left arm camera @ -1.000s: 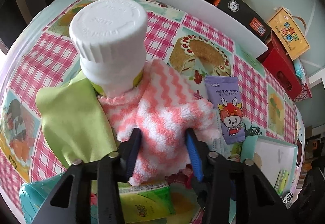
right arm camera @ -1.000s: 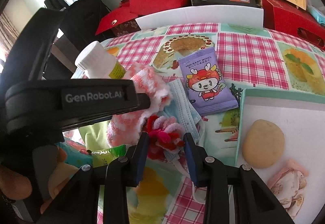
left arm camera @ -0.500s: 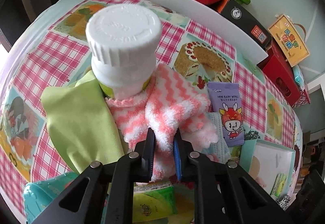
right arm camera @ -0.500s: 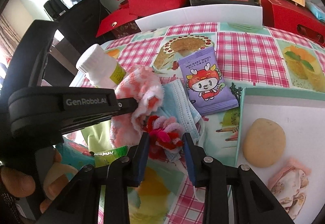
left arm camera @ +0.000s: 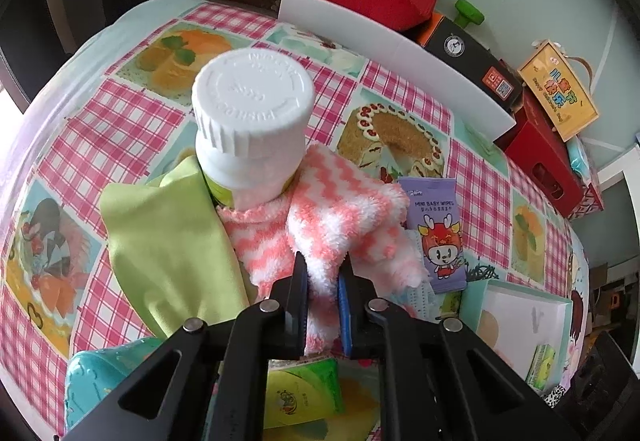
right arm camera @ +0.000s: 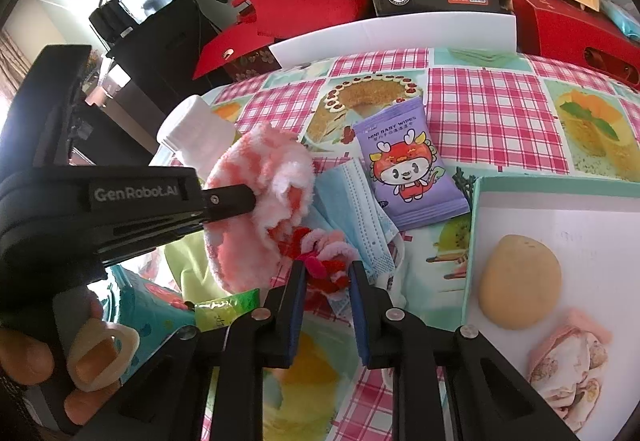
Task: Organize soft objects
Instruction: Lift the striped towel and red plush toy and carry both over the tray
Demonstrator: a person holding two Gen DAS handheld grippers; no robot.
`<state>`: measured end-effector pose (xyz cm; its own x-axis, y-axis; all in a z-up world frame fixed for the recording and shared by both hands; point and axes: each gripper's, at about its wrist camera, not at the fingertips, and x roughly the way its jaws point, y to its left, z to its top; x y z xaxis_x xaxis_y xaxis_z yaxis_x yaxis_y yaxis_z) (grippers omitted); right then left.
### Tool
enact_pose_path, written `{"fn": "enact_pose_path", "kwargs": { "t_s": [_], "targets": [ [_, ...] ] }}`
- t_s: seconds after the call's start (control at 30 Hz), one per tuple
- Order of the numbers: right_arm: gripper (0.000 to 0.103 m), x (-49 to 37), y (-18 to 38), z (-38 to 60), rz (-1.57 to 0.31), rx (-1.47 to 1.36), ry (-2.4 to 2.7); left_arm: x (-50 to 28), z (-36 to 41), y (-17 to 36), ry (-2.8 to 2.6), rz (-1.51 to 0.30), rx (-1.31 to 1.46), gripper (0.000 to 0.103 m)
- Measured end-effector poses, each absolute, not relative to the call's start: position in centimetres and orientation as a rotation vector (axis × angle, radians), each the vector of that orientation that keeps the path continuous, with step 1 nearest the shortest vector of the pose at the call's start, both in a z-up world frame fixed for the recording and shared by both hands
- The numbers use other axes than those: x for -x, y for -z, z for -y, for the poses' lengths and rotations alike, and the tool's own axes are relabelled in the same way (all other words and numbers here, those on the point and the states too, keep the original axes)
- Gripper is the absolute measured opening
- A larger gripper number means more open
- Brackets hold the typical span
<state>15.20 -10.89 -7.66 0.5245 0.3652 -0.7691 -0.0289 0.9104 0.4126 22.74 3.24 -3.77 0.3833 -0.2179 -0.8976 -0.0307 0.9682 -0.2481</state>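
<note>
A fluffy pink-and-white zigzag cloth lies bunched against a white-capped bottle. My left gripper is closing, and its pads pinch a fold of that cloth, which hangs lifted in the right wrist view. A red-and-pink fuzzy hair tie sits on a blue face mask. My right gripper is closing on the tie, with both pads against it. A light-green cloth lies left of the fluffy one.
A purple baby-wipes pack lies beyond the mask. At the right, a teal-rimmed white tray holds a beige pad and a floral fabric piece. Green snack packets and a teal box lie near me. Red boxes and a white board line the table's far edge.
Both grippers' jaws have narrowed. The left went from wide around the fluffy cloth to pinching a fold and lifting it. The right closed in on the fuzzy tie.
</note>
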Motion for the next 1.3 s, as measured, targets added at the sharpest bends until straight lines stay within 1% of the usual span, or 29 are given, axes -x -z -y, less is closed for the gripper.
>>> {"fn": "enact_pose_path", "kwargs": {
  "t_s": [0.57, 0.93, 1.3],
  "targets": [
    [0.019, -14.7, 6.8, 10.8, -0.969, -0.379, -0.255, -21.5, -4.0, 0.7, 0.149, -1.086, 0.253, 0.013],
    [0.019, -13.8, 3.5, 11.2, -0.884, -0.394, -0.276, -20.0, -4.4, -2.7, 0.184, -0.991, 0.270, 0.012],
    [0.019, -12.0, -0.4, 12.7, -0.767, -0.409, -0.265, -17.8, -5.0, -7.1, 0.234, -0.841, 0.294, 0.012]
  ]
}}
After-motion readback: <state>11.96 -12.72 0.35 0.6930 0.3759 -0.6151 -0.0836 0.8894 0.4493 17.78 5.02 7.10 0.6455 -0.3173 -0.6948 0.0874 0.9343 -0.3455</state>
